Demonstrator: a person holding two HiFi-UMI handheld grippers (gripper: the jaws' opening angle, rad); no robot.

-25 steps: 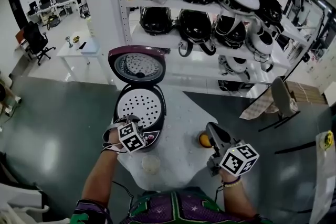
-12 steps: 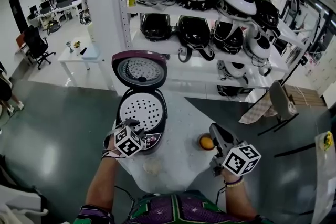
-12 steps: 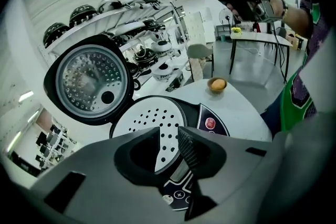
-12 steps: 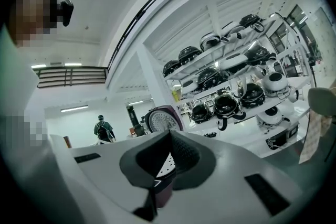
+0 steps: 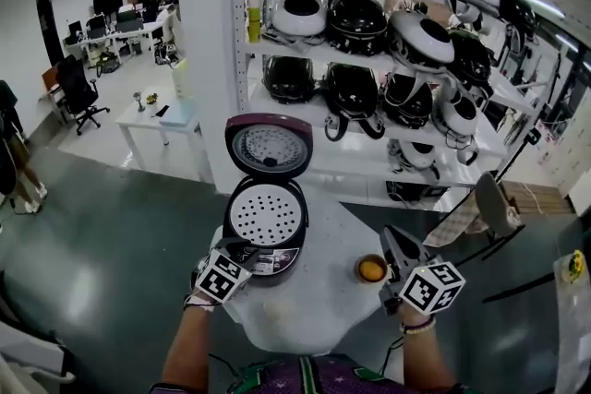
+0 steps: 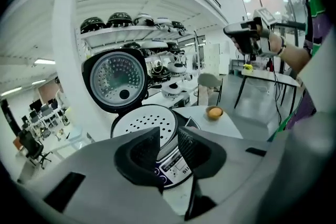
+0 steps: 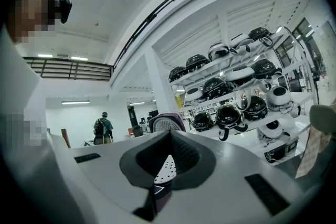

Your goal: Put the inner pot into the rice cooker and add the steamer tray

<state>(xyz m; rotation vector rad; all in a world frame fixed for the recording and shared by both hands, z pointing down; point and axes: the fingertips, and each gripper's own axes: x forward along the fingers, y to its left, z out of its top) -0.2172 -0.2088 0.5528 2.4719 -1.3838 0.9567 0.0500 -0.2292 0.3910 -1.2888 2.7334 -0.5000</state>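
The maroon rice cooker [image 5: 268,240] stands open on the round white table [image 5: 314,309], its lid [image 5: 270,146] upright behind it. The white perforated steamer tray [image 5: 266,215] lies in its mouth. My left gripper [image 5: 242,248] hovers just in front of the cooker's control panel, jaws a little apart with nothing between them. In the left gripper view my left gripper [image 6: 168,136] frames the steamer tray [image 6: 143,120] and the panel. My right gripper [image 5: 391,243] is shut and empty, raised at the table's right, beside a small bowl [image 5: 372,268]. The inner pot is hidden under the tray.
The small bowl [image 6: 213,112] holds something orange. Behind the table, white shelves [image 5: 369,41] carry several rice cookers. A chair [image 5: 494,185] stands to the right. Office desks [image 5: 171,120] and a person [image 7: 102,127] are far off on the left.
My left gripper has drawn back from the tray's front edge and lifted, rolling as it went. My right gripper has risen a little. The head view has tilted up toward the shelves.
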